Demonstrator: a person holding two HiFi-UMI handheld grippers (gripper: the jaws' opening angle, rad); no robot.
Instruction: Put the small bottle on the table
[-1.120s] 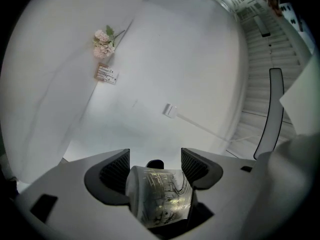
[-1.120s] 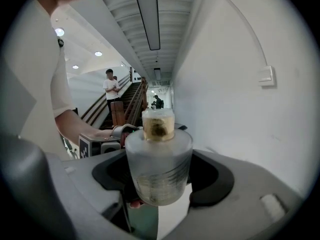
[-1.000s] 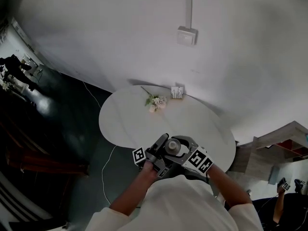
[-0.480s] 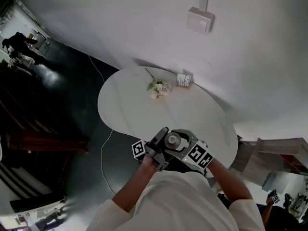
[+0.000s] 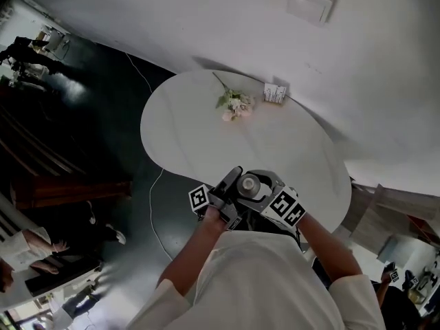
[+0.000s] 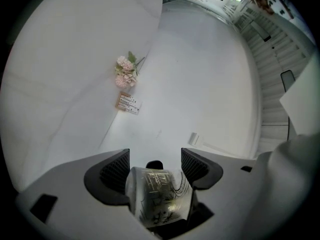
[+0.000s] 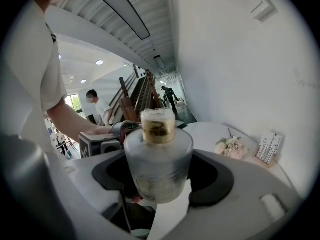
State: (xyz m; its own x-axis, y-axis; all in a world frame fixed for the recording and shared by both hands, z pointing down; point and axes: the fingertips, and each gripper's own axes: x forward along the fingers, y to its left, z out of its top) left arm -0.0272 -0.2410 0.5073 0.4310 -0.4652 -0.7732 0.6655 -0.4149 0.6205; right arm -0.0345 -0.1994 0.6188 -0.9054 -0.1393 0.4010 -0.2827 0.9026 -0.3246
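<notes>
Bottle (image 5: 248,183) caught between left gripper (image 6: 155,165) and right gripper (image 7: 159,174), right at the near edge of the table (image 5: 185,136), flowers (image 5: 236,104) lying toward its far side, card stand (image 5: 276,93) just right of them, by the wall (image 5: 206,26).

A lobby or open office hall is suggested: a round white worktop (image 5: 199,139) is set against a plain white wall (image 5: 206,26), with a flower sprig (image 5: 236,104) and a small card stand (image 5: 276,93) on it. A dark glossy floor (image 5: 103,95), a wooden staircase (image 7: 145,91), strip ceiling lights (image 7: 120,9) and other people (image 7: 100,106) are seen beyond.
</notes>
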